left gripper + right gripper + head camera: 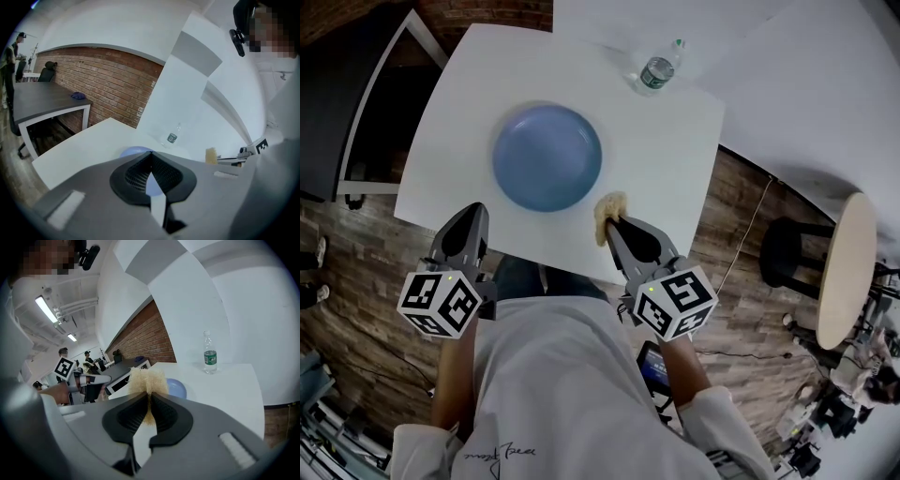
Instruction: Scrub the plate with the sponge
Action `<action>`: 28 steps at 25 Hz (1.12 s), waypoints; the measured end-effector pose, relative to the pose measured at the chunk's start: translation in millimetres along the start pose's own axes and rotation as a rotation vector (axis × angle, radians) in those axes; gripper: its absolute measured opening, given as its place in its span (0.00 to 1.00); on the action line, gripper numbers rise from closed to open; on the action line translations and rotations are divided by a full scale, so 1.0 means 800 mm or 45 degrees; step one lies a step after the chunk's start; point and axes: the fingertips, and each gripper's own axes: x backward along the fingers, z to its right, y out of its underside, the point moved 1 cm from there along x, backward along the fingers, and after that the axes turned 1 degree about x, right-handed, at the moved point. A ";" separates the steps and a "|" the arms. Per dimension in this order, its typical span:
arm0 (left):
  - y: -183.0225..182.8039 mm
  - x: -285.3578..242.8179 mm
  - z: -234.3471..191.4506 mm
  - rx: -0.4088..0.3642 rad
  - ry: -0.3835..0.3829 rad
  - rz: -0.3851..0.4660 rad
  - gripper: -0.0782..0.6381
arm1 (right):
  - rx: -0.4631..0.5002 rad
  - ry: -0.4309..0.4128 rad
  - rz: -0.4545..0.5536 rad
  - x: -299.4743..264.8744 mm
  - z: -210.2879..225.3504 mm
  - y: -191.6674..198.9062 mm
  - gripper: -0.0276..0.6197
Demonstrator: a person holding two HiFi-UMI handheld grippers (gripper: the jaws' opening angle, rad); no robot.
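A round blue plate (547, 157) lies on the white table (675, 159). My right gripper (610, 223) is shut on a yellow sponge (607, 210) over the table's near edge, just right of the plate; in the right gripper view the sponge (147, 381) sticks out beyond the closed jaws, with the plate (176, 387) behind it. My left gripper (477, 213) is shut with nothing in it, at the near edge below the plate's left side. In the left gripper view the plate (136, 152) peeks over the jaws and the sponge (211, 155) shows at right.
A clear water bottle with a green label (657, 69) stands at the table's far right corner. A second white table (825, 103) adjoins at right, with a round stool (846, 270) beside it. A dark desk (42, 101) stands left, before a brick wall.
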 end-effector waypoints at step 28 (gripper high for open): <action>-0.029 -0.147 -0.119 -0.126 0.347 -0.328 0.14 | -0.054 0.409 -0.148 -0.137 0.005 -0.011 0.09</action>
